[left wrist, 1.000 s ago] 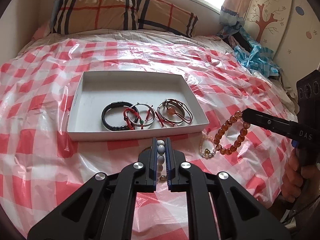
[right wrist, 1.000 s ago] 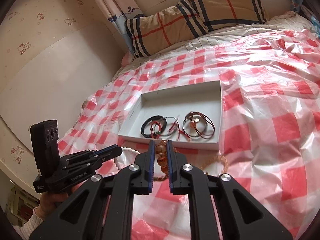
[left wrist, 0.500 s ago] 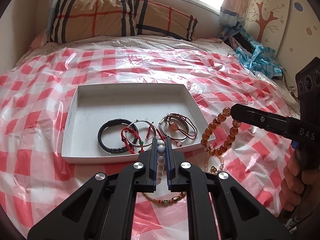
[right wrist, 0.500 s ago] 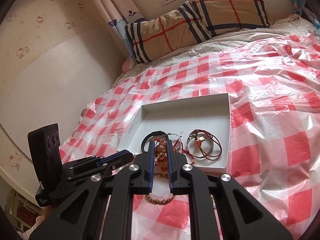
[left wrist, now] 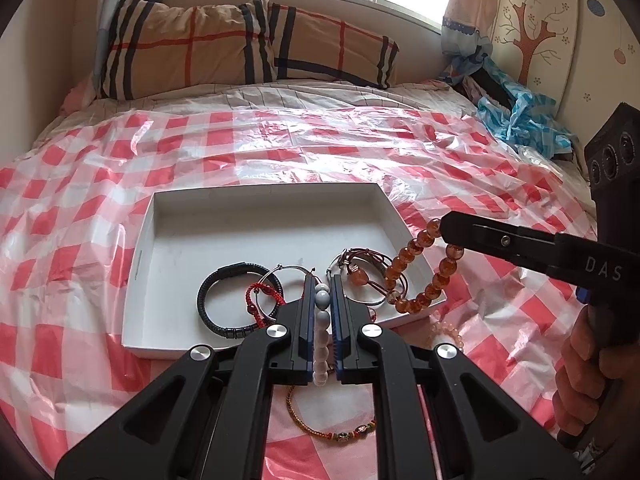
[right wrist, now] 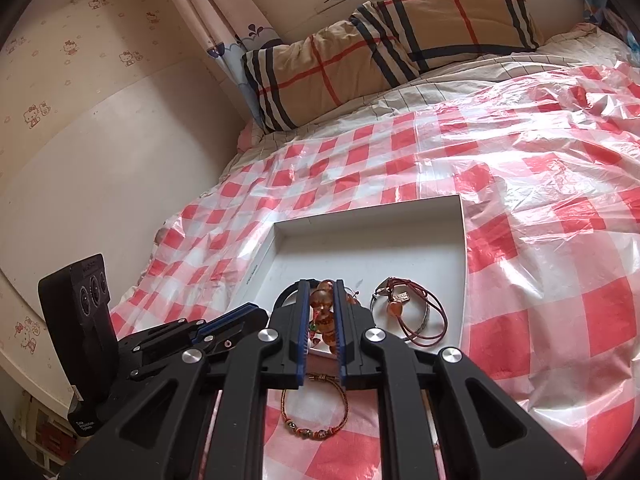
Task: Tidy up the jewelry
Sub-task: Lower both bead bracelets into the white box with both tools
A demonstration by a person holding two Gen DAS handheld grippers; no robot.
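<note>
A shallow white box [left wrist: 168, 220] [right wrist: 463, 240] lies on the red-checked bedspread. It holds a black bracelet [left wrist: 224, 304], a red cord bangle [left wrist: 260, 292] and a dark red cord bracelet [right wrist: 416, 312]. My left gripper [left wrist: 322, 294] is shut on a white bead bracelet [left wrist: 321, 338], over the box's near edge. My right gripper [right wrist: 323, 304] is shut on an amber bead bracelet [left wrist: 424, 276] [right wrist: 324, 308], which hangs over the box's right front corner. On the cloth in front of the box lie a woven gold cord bracelet [left wrist: 332, 432] [right wrist: 316, 428] and a pale bead bracelet [left wrist: 448, 330].
Plaid pillows [left wrist: 240, 44] lie at the head of the bed under the window. Blue crumpled cloth [left wrist: 516, 120] sits at the far right. A wall [right wrist: 80, 160] runs along the bed's left side. A person's hand [left wrist: 588, 376] holds the right gripper's handle.
Both grippers have moved forward toward the box with their bracelets. The amber bracelet has gone from beside the box's front corner to over it, and the gold cord bracelet has come into view.
</note>
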